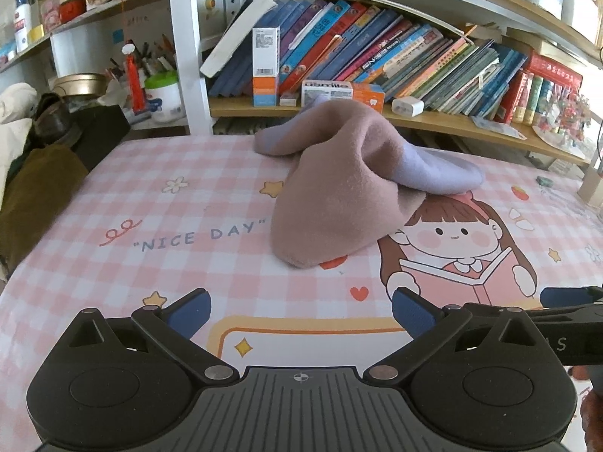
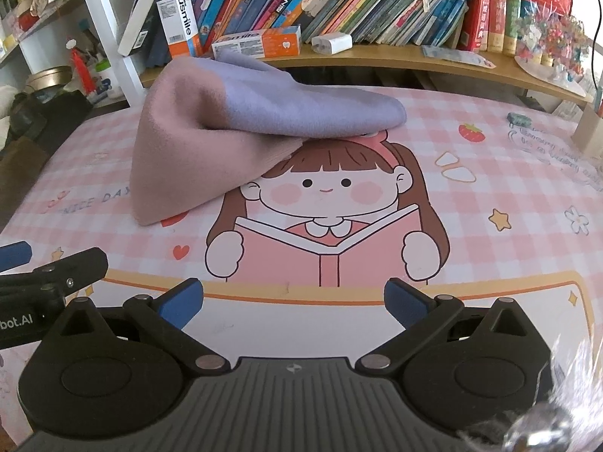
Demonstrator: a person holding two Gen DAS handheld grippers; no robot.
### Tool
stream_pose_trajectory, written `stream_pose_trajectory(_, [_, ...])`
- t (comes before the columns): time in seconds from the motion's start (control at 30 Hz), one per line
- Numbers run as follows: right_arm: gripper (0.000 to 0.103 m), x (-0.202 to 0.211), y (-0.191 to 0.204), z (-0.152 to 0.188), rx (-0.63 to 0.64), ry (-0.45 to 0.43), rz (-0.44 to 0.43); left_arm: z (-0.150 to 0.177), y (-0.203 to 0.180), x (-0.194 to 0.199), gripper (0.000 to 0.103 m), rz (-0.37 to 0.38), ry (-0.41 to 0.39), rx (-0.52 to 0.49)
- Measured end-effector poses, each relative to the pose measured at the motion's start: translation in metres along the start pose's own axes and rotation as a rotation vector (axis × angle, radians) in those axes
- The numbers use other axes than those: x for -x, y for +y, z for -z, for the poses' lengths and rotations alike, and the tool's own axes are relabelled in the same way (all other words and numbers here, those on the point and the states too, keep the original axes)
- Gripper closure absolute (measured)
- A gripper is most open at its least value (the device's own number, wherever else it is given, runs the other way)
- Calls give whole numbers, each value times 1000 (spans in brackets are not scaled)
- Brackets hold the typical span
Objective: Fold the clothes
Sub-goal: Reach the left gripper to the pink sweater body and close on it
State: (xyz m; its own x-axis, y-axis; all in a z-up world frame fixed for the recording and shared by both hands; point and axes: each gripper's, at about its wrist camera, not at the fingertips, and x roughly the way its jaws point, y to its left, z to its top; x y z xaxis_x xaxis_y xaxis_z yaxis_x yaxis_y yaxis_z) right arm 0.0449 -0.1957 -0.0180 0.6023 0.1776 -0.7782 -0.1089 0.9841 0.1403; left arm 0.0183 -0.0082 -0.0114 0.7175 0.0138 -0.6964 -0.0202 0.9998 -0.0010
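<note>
A crumpled pink and lavender cloth (image 1: 339, 184) lies in a raised heap on the pink checked table cover (image 1: 150, 203). It also shows in the right wrist view (image 2: 211, 124), at the upper left. My left gripper (image 1: 299, 312) is open and empty, well short of the cloth's near tip. My right gripper (image 2: 294, 303) is open and empty over the cartoon girl print, with the cloth ahead and to its left. The right gripper's finger (image 1: 565, 297) shows at the right edge of the left wrist view. The left gripper's finger (image 2: 15, 254) shows at the left edge of the right wrist view.
A wooden shelf (image 1: 452, 124) with leaning books (image 1: 377, 49), toothpaste boxes (image 1: 341, 92) and a white charger (image 1: 407, 107) runs behind the table. Dark bags and clutter (image 1: 49, 143) sit off the table's left edge. A small green object (image 2: 520, 118) lies far right.
</note>
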Motion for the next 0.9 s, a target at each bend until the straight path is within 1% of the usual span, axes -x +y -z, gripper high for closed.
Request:
stream_pose_trajectory(0.33, [0,-2,-5,-1,1,2,-12,-3,4,-5,0,-51,-15,6])
stream_pose_trajectory(0.47, [0,-5,-8,-3,-1,-3,3,-5,2,-7,0,-14,-31,-10])
stream_pose_trajectory(0.53, [0,-7,-11,-5,-2,-9,17,-7,1,-11,0,-9,-26,-9])
stream_pose_trajectory(0.63, [0,-9,-20,-7,-19,-36,25,-11,0,-14,0,-5,-29,-9])
stream_pose_trajectory(0.7, [0,-9,-27,-9,-40,-72,4,-14,-1,-16,0,-13,-36,-11])
stream_pose_trajectory(0.8, [0,-9,-32,-13,-34,-131,-20,-20,-4,-24,0,-26,-29,-22])
stream_pose_trajectory(0.9, [0,-11,-32,-19,-9,-150,-16,-23,-9,-31,0,-29,-28,-41])
